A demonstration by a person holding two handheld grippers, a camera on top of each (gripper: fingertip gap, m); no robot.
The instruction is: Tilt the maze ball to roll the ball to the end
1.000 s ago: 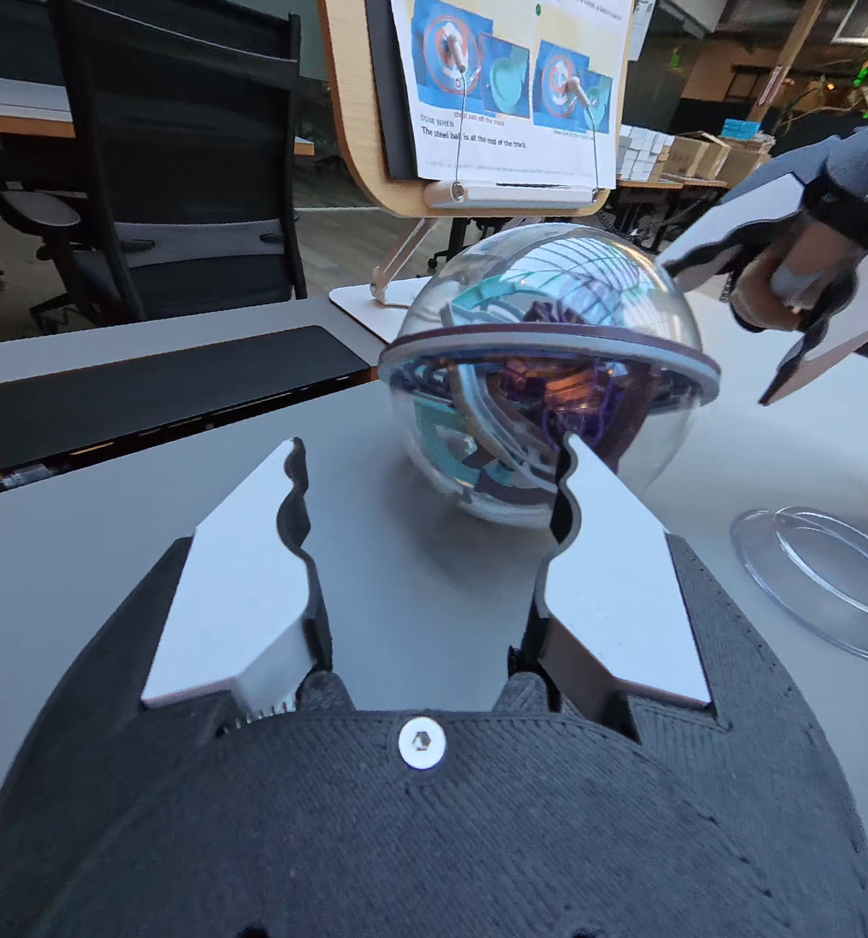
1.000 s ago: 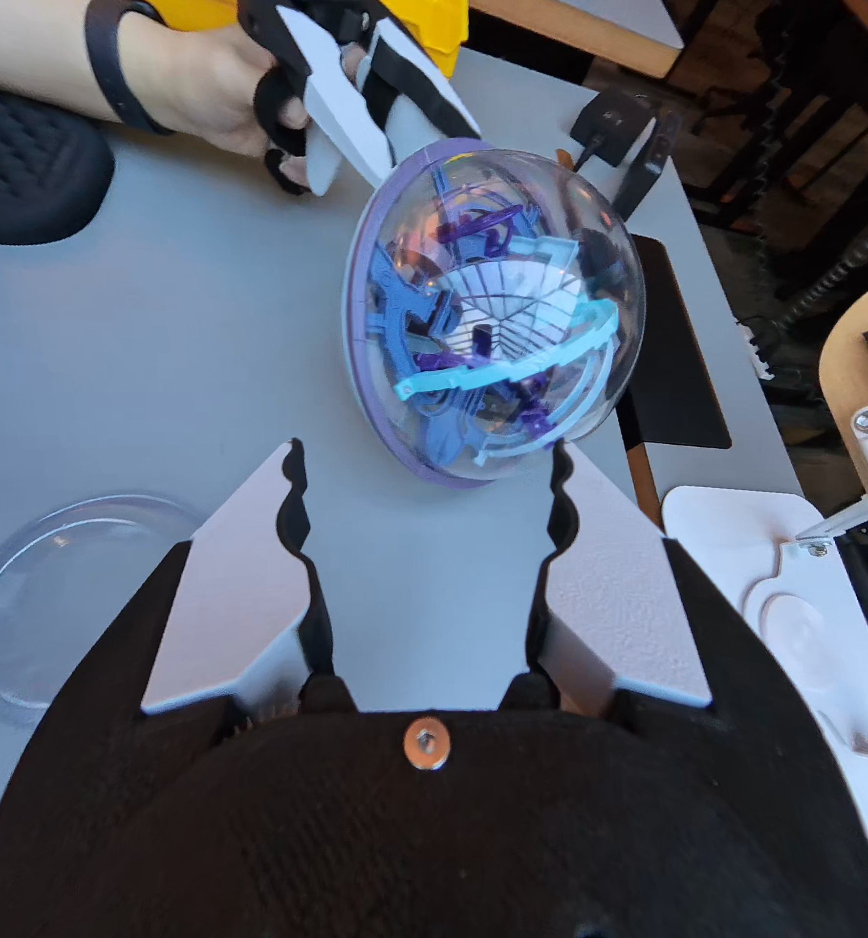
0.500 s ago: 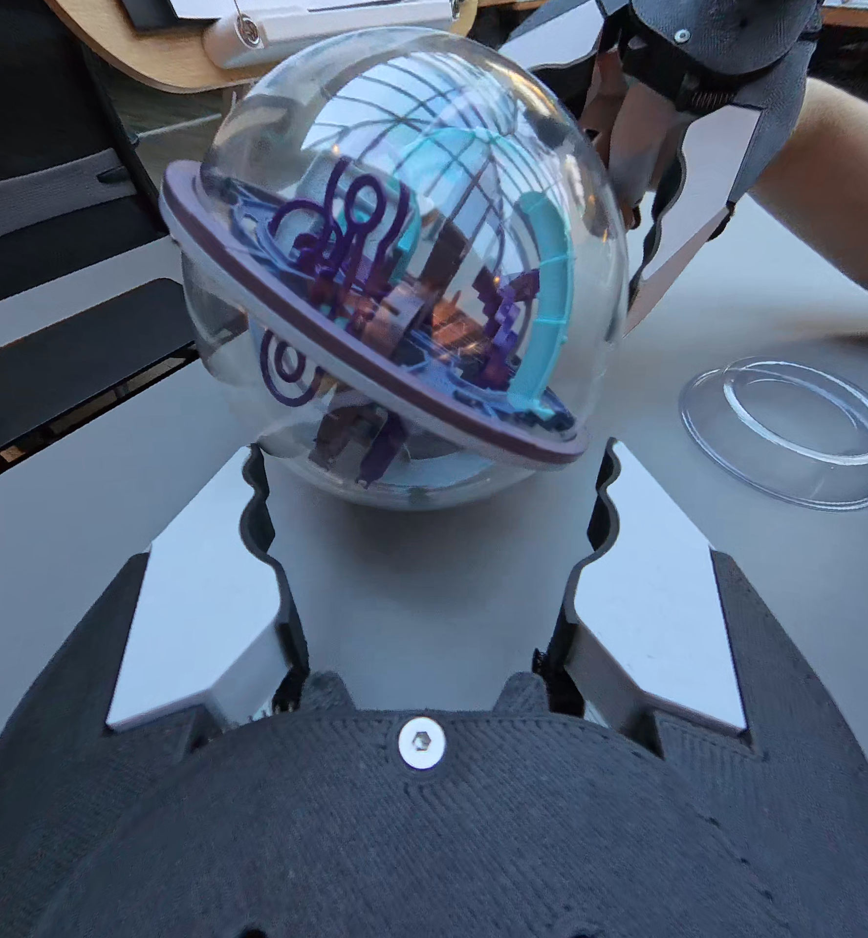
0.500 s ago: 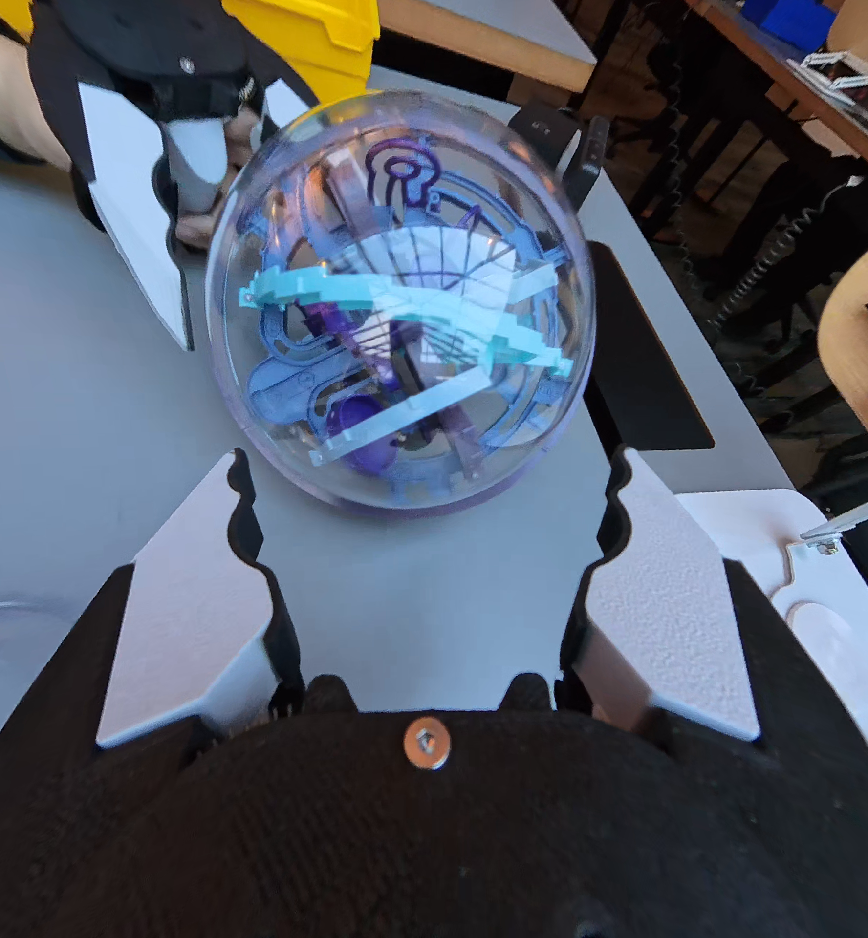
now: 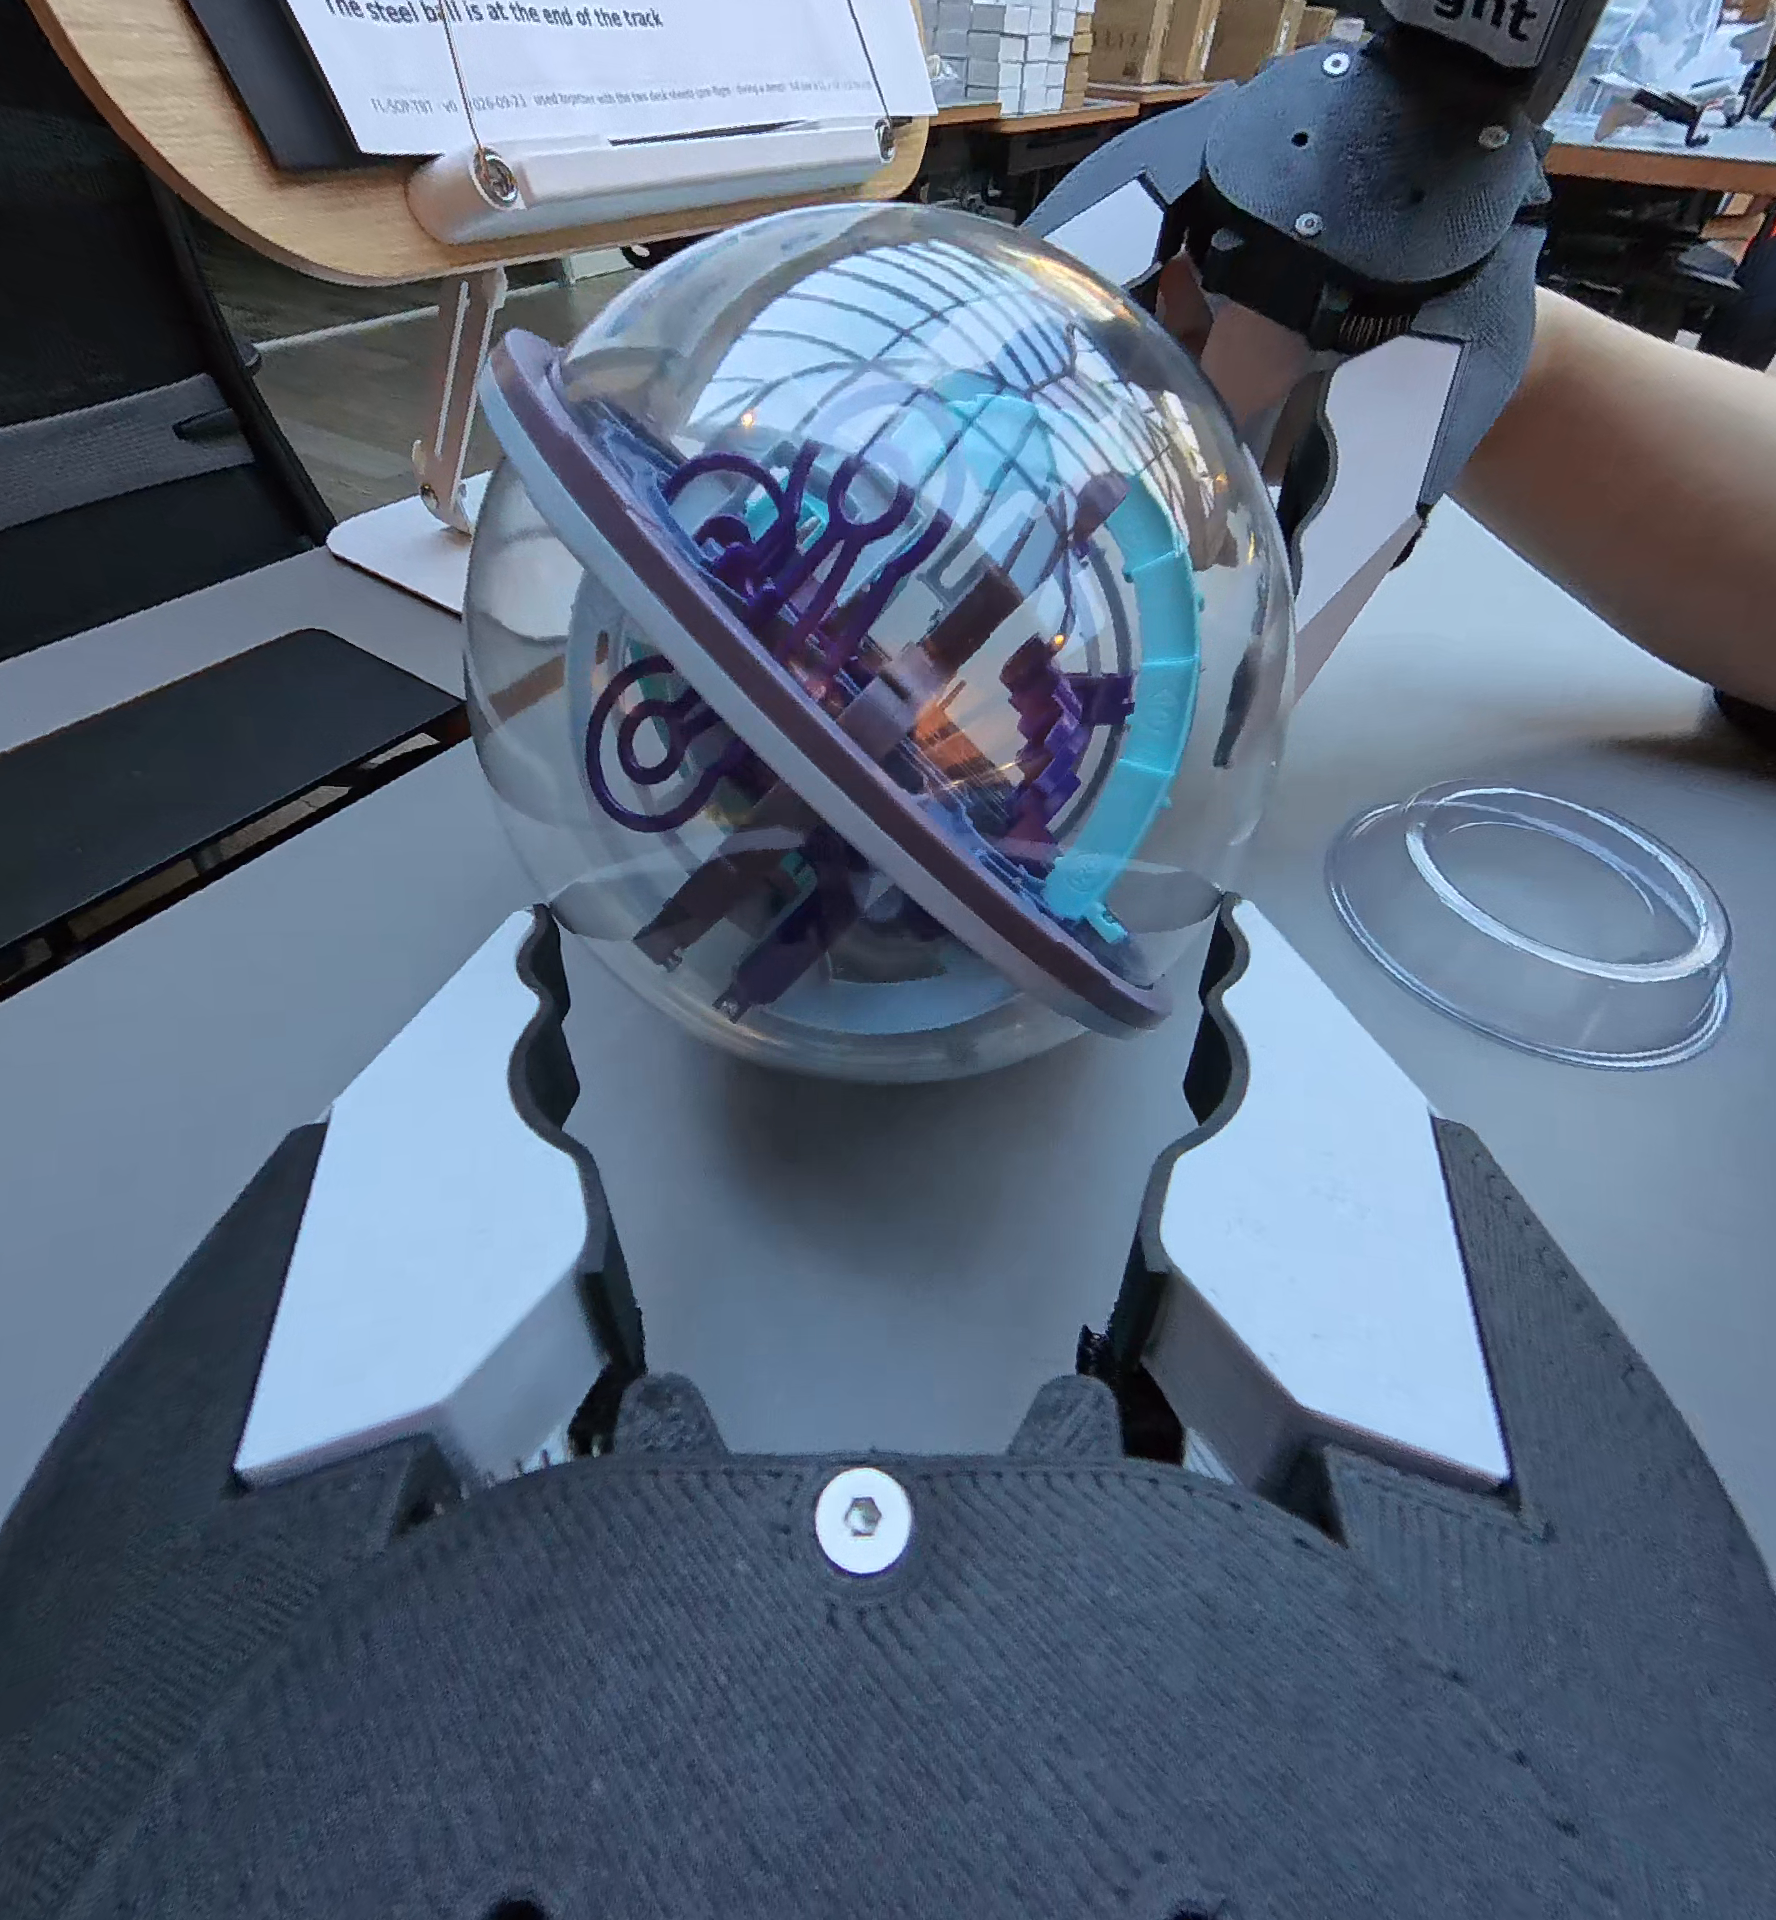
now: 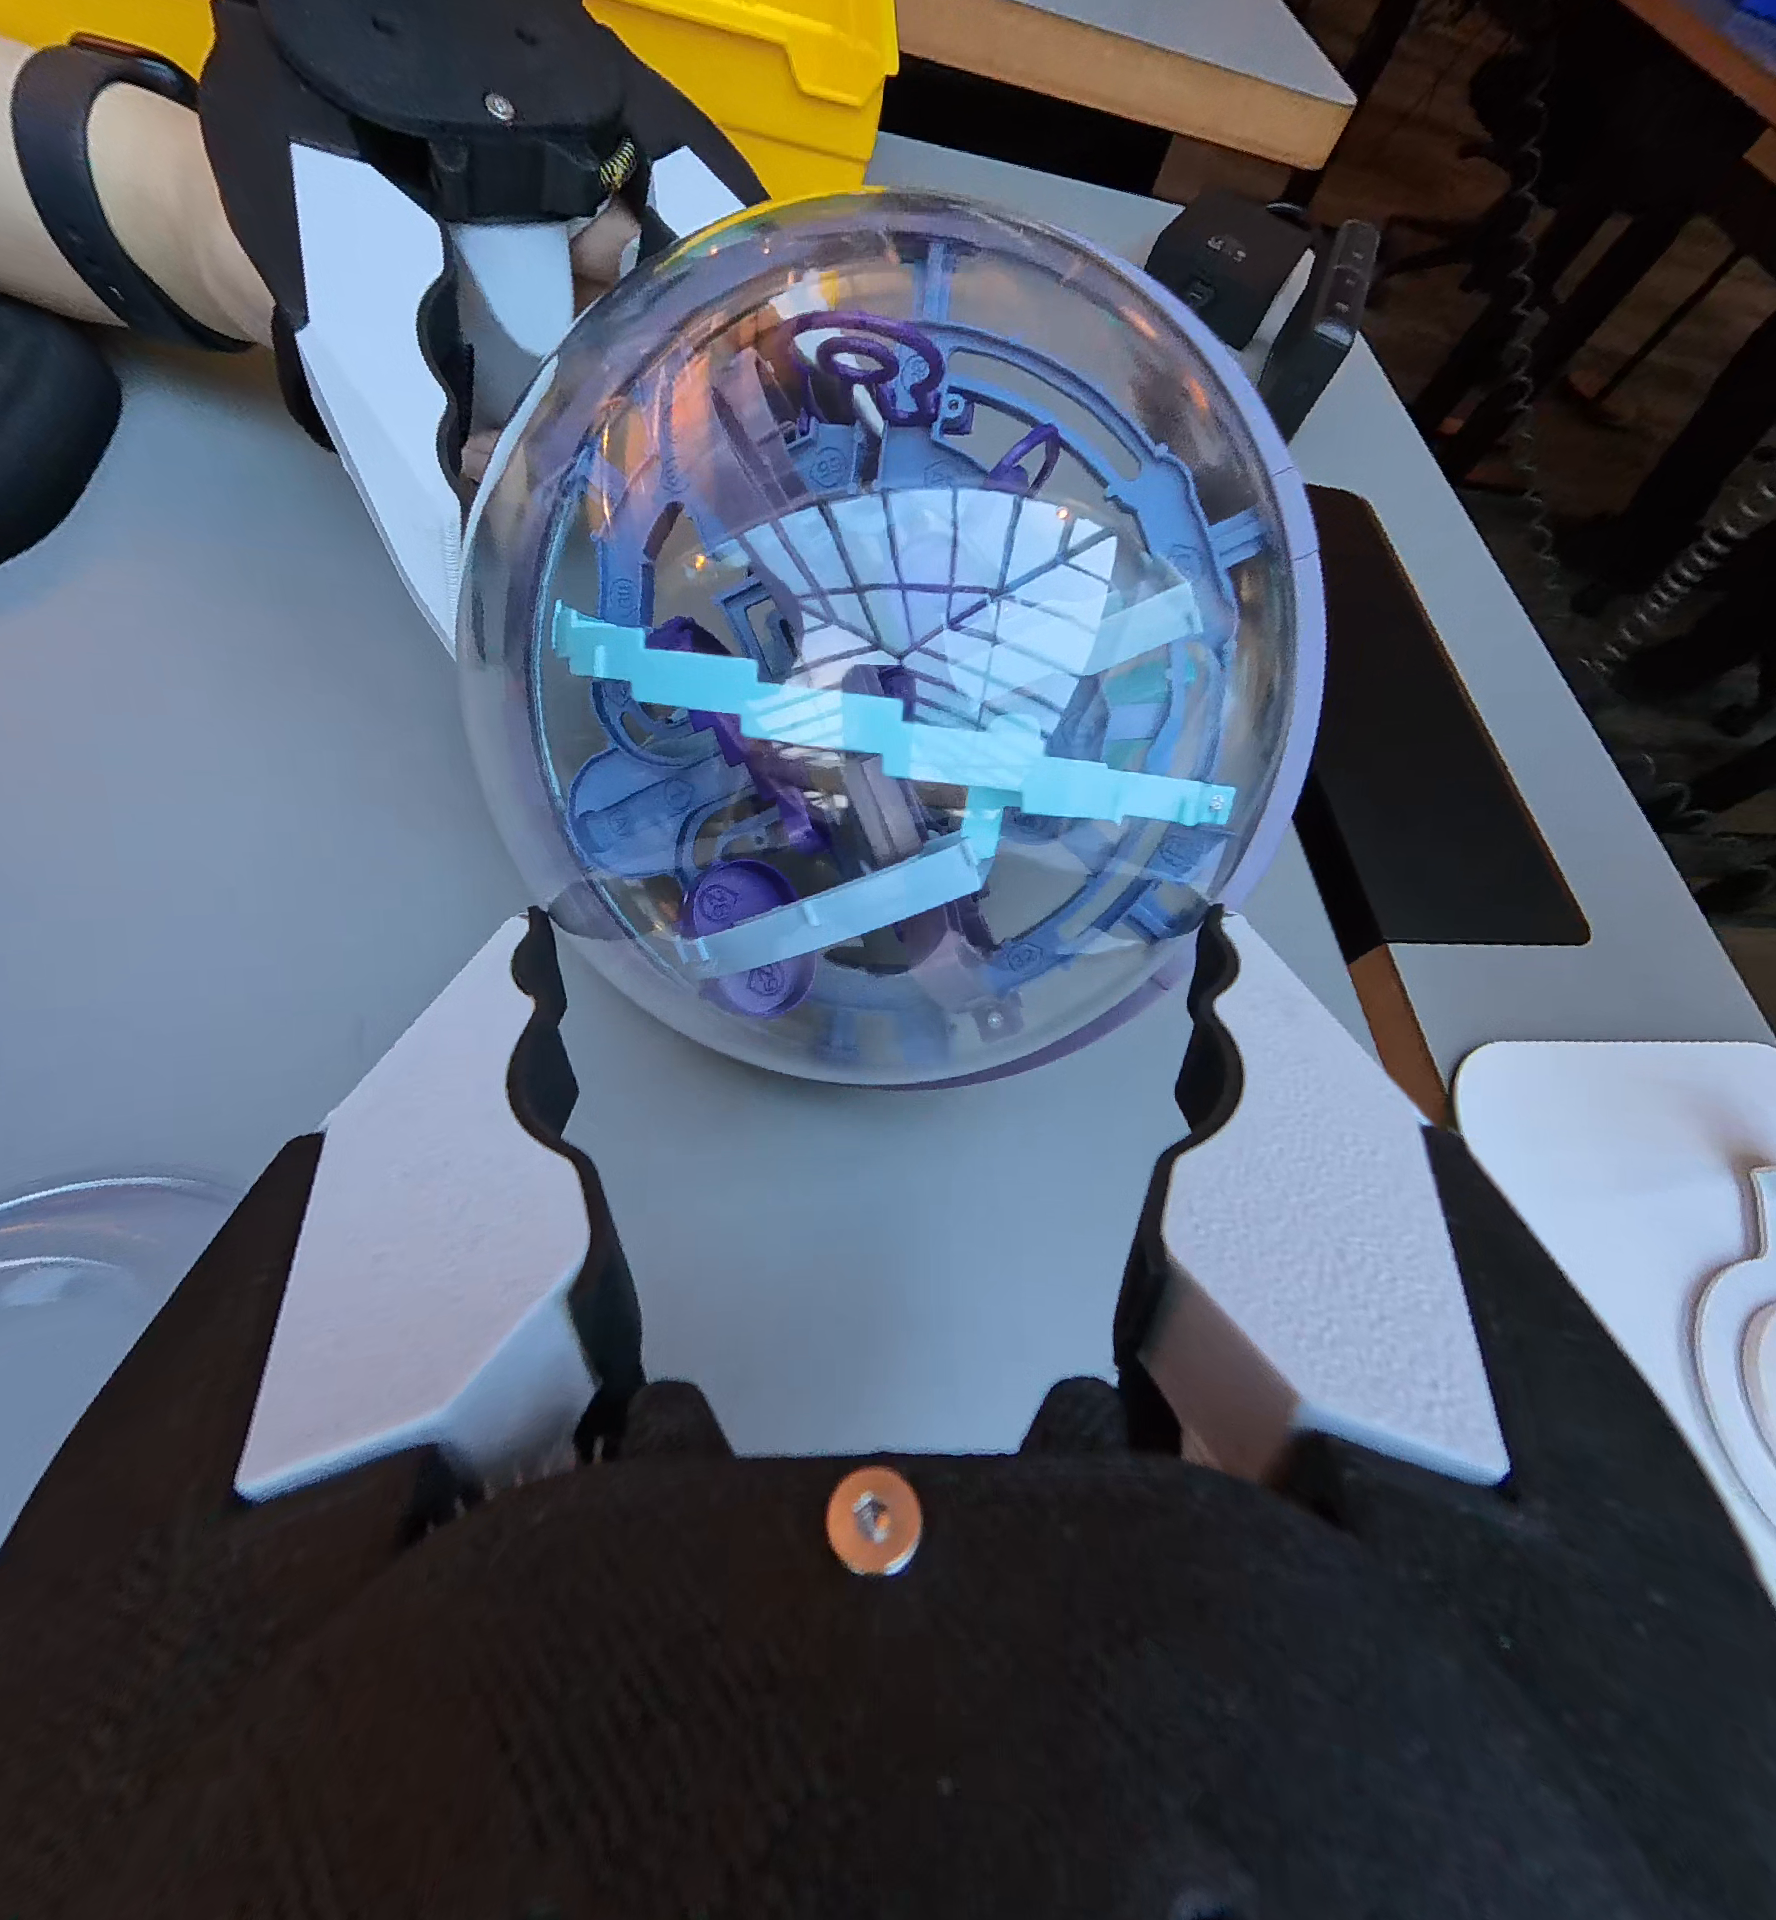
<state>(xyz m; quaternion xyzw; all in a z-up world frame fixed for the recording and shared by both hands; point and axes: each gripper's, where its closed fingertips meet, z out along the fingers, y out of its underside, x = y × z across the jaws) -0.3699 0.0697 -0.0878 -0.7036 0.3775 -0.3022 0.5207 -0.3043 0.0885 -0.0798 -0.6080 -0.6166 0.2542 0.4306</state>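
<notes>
Clear plastic maze ball (image 5: 873, 644) sits tilted on the grey table (image 5: 188, 1039), between the spread fingers of both the left hand-held gripper (image 5: 879, 997) and right hand-held gripper (image 6: 868, 987).

The clear plastic maze ball (image 5: 863, 644) with purple and teal tracks sits tilted on the grey table (image 5: 136, 1091), between the wide-open jaws of the left gripper (image 5: 879, 935). Right gripper (image 5: 1279, 416) is on its far side, with a clear plastic ring stand (image 5: 1528, 925) off to the right.

Dark textured gripper bodies, white wavy-edged fingers (image 5: 427, 1226), silver screws, black wristband (image 6: 84, 197)
</notes>
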